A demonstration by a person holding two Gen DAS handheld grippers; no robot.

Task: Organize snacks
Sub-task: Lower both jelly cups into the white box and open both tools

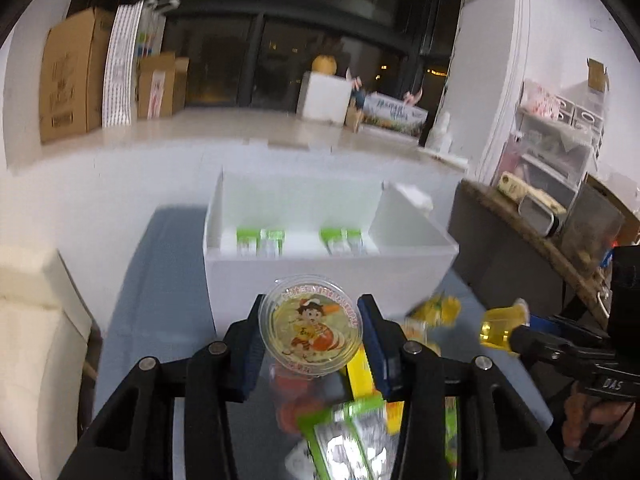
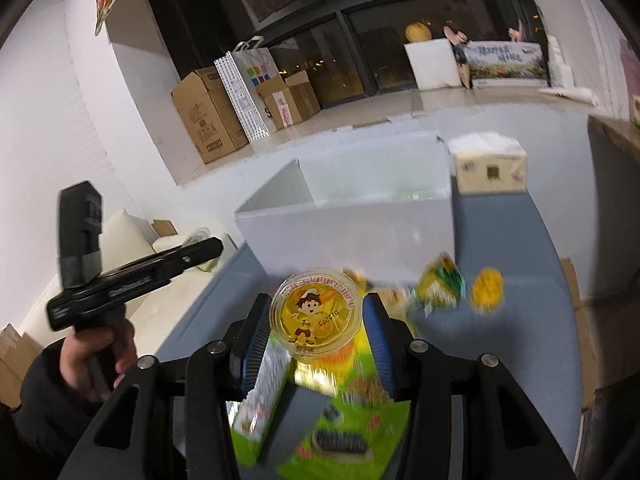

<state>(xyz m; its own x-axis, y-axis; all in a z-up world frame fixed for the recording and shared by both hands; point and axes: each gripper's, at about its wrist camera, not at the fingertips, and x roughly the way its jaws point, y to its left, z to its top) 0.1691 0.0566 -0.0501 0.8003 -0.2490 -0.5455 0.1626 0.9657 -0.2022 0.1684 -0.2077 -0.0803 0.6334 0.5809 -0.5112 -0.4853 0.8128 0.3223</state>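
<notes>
In the left wrist view my left gripper (image 1: 312, 304) is shut on a clear jelly cup (image 1: 310, 332) with a cartoon lid, held above the blue-grey table (image 1: 160, 300) in front of a white box (image 1: 328, 276). Green packets (image 1: 260, 240) lie inside the box. At the right edge of this view my right gripper (image 1: 516, 336) grips a yellow jelly cup (image 1: 498, 330). In the right wrist view that gripper (image 2: 318, 300) is shut on the same kind of cartoon-lid cup (image 2: 314, 316). A hand carries the left gripper (image 2: 208, 246) at the left, its cup hidden.
Loose snacks lie under both grippers: green foil packs (image 1: 352, 432), a green carton (image 2: 344, 420), a yellow-green packet (image 2: 440, 284) and a yellow cup (image 2: 486, 288). A tissue pack (image 2: 490, 168) stands beside the box. A cream sofa (image 1: 36, 320) is left, a dark cluttered table (image 1: 500, 248) right.
</notes>
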